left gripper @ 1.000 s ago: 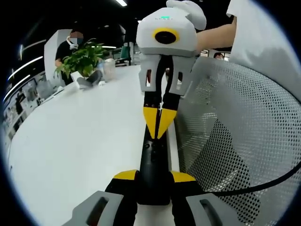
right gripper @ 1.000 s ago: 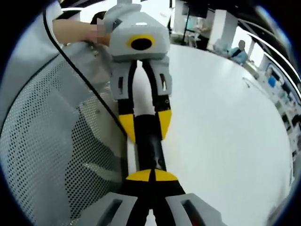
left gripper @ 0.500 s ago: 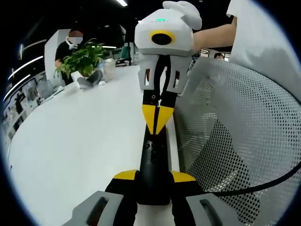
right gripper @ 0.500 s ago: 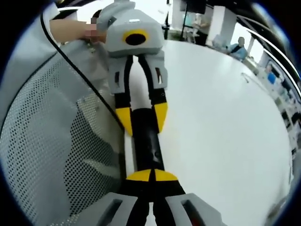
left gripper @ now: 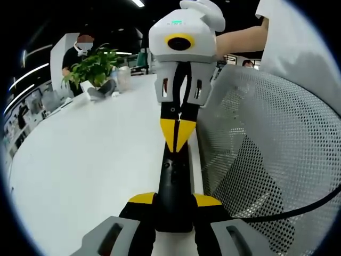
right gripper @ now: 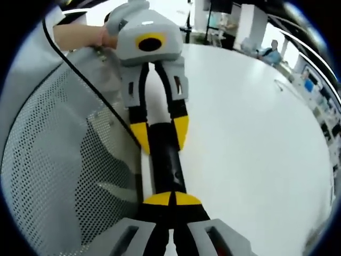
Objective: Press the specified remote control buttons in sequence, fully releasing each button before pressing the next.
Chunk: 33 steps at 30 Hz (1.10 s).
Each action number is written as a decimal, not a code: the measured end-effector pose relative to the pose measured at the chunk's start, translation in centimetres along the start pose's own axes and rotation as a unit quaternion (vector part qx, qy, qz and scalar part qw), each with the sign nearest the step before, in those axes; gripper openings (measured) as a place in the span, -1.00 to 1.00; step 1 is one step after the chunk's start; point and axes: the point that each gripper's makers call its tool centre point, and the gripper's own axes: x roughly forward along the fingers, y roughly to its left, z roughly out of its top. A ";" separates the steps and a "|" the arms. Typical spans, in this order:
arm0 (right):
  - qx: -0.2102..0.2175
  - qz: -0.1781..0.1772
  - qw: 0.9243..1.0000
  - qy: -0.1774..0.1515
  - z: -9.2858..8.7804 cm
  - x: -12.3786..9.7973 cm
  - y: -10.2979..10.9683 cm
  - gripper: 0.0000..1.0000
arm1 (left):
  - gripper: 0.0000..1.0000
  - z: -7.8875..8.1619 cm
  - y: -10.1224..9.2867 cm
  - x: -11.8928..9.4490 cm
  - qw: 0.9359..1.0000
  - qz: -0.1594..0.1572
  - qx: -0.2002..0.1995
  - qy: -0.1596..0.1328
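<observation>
Black and slim, the remote control [left gripper: 175, 184] lies lengthwise along the white bench [left gripper: 85, 165] edge, beside a mesh chair back [left gripper: 266, 160]. The left hand-held gripper [left gripper: 173, 205] clamps its near end, likely steadying it, while the right hand-held gripper [left gripper: 178, 140], jaws clenched into one point, touches its far end to press a button
</observation>
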 end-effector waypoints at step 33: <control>-0.041 -0.052 0.997 0.033 -0.9 -0.4 0.0 -1.00 | -0.49 0.0 0.0 0.0 1.000 0.000 -0.005 0.002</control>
